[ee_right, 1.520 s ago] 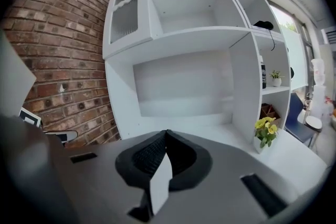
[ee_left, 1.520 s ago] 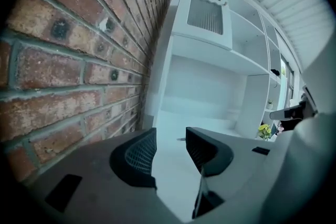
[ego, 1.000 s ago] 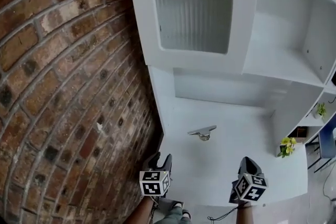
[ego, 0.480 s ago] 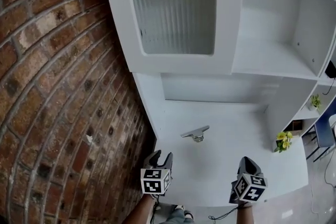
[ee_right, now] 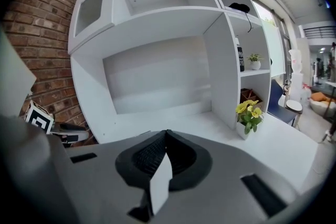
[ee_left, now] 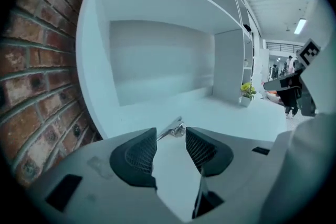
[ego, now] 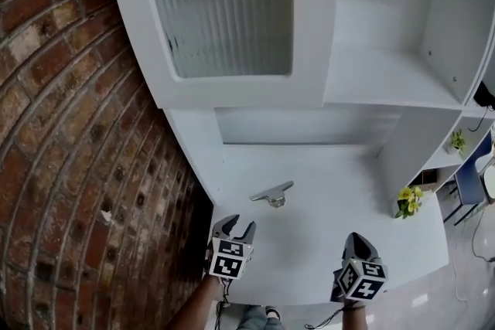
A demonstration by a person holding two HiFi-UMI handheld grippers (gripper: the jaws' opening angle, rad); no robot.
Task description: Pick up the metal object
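A small silver metal object (ego: 272, 195) with a flat bar on top lies on the white counter (ego: 325, 236), in the middle toward the left. The left gripper view shows the metal object (ee_left: 173, 130) just beyond the jaw tips. My left gripper (ego: 234, 231) hovers near the counter's front edge, a short way in front of the object, jaws open with nothing between them. My right gripper (ego: 352, 247) is at the front right, jaws shut and empty, its pads (ee_right: 157, 157) pressed together.
A brick wall (ego: 69, 166) runs along the left of the counter. Above the counter hang a cabinet with a ribbed glass door (ego: 224, 4) and open shelves (ego: 387, 73). A small pot of yellow flowers (ego: 407, 201) stands at the counter's right side by a white upright panel.
The head view has shifted, so the cabinet and counter sit further left and lower in frame. The left gripper has opened a little and edged toward the metal object. The right gripper stays shut.
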